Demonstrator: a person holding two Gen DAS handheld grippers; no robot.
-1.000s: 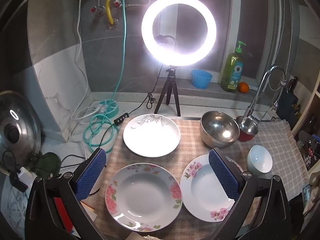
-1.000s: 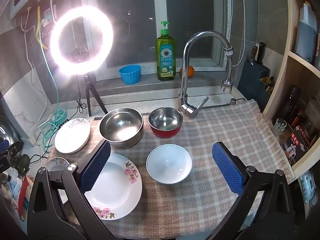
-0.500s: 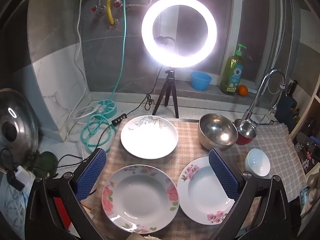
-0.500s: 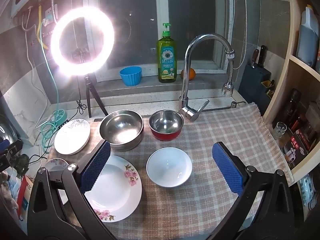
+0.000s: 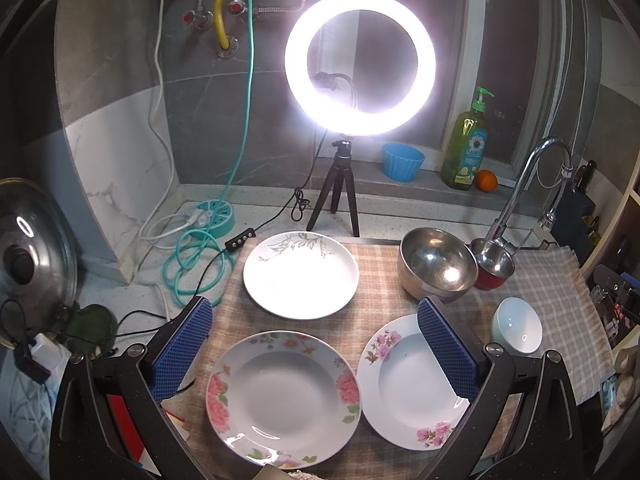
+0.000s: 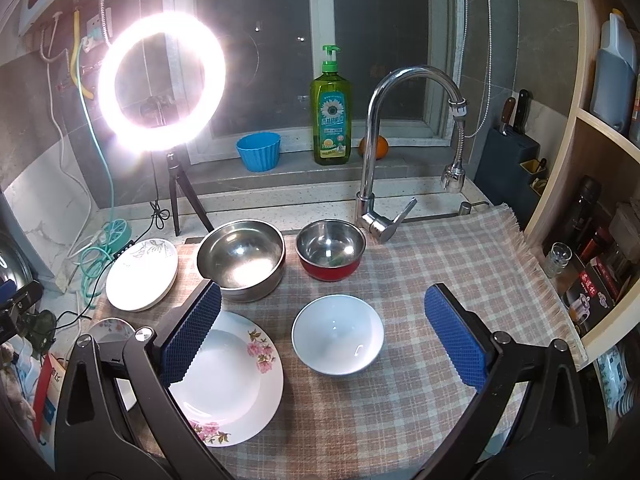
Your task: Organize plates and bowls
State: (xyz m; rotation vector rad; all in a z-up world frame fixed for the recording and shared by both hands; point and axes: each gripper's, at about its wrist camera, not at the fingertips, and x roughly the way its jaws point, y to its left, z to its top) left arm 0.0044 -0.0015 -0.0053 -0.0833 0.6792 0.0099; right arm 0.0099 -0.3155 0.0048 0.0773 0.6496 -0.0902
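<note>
On the checked cloth [image 6: 460,264] the crockery lies spread in two loose rows, none of it stacked yet, and what matters is which gripper stands over what. Of the three plates, the plain white plate [image 5: 301,274] sits at the back near the ring light [image 5: 360,64], and the two flowered ones lie side by side in front: the pink-rimmed plate [image 5: 283,396] directly below and between the fingers of the left gripper [image 5: 316,340], the sprigged plate [image 5: 404,380] just beside it, partly behind that gripper's right finger. The bowls lie to the right: the large steel bowl [image 6: 241,264] and the red bowl [image 6: 330,254] close together by the tap, the small white bowl [image 6: 338,334] in front of them, squarely between the fingers of the right gripper [image 6: 326,336]. Both grippers hang above the cloth with jaws spread wide, holding nothing. So plates probably fall to the left, bowls to the right (round things, so no axis to line up with).
</note>
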